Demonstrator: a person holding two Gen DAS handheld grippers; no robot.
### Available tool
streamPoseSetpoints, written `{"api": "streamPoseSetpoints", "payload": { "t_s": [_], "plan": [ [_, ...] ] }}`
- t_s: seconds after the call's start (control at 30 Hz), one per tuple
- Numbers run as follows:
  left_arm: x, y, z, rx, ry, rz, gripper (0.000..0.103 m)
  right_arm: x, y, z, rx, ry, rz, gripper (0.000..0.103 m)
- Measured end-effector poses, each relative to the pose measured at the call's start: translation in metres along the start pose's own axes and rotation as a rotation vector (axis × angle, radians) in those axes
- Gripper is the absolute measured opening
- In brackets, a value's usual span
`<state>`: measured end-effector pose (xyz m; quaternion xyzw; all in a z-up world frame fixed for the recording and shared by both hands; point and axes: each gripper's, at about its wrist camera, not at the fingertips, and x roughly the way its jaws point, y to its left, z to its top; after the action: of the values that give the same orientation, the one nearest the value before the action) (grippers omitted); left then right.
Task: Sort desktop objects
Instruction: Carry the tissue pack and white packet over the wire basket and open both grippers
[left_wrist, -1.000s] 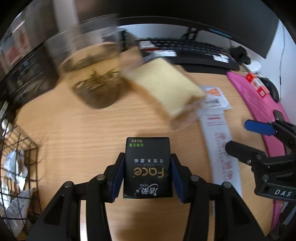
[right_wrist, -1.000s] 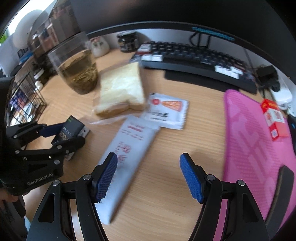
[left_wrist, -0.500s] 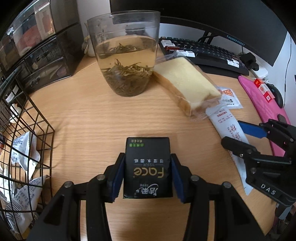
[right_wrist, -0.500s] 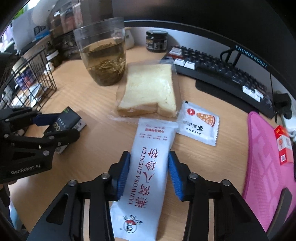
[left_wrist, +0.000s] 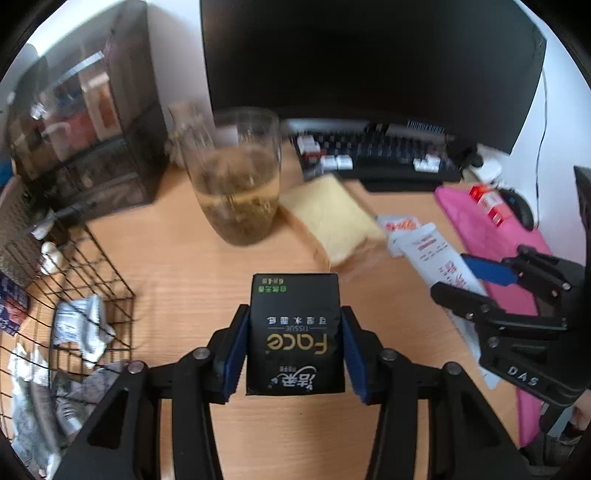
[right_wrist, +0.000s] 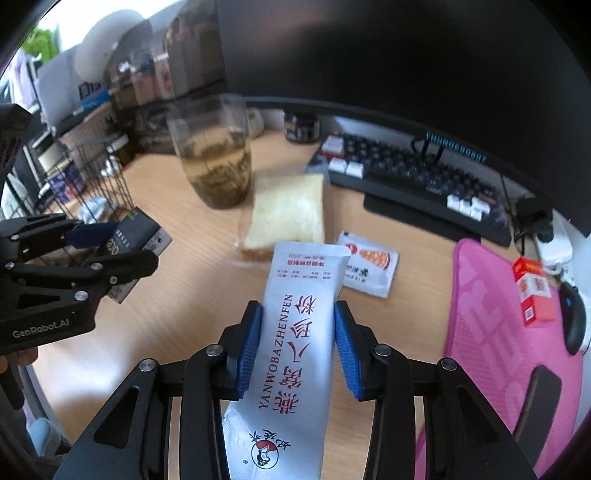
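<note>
Because the white sachet (right_wrist: 295, 343) is long and limp, pinched only at mid-length by the right tongs (right_wrist: 297, 345), whose jaws have just been closing on it, its free end could sag and brush the tea glass (right_wrist: 214, 162) or wrapped bread (right_wrist: 286, 216). The left tongs (left_wrist: 293, 349) pinch a black tissue pack (left_wrist: 295, 336) above the desk (left_wrist: 192, 266), near the wire basket (left_wrist: 92, 280).

I read "Face TISSUE" on the black tissue pack (left_wrist: 295, 332), "YANWOBAZHENFEN" on the white sachet (right_wrist: 295, 350) right of it, and "GenRobot.AI" on the left gripper (right_wrist: 122, 247).
</note>
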<state>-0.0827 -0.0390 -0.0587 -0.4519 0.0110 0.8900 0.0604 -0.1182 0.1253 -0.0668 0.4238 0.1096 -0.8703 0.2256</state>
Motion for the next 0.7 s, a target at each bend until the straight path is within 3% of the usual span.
{"api": "streamPoseSetpoints", "payload": {
  "t_s": [0.2, 0.33, 0.7],
  "plan": [
    [-0.056, 0.017, 0.003, -0.033, -0.097, 0.053, 0.052, -0.035, 0.031, 0.019, -0.048, -0.081, 0.059, 0.040],
    [-0.089, 0.043, -0.004, -0.080, -0.146, 0.115, 0.052, -0.056, 0.074, 0.043, -0.122, -0.147, 0.138, 0.040],
    [-0.143, 0.148, -0.064, -0.288, -0.150, 0.309, 0.052, -0.051, 0.224, 0.077, -0.330, -0.164, 0.396, 0.040]
  ]
}}
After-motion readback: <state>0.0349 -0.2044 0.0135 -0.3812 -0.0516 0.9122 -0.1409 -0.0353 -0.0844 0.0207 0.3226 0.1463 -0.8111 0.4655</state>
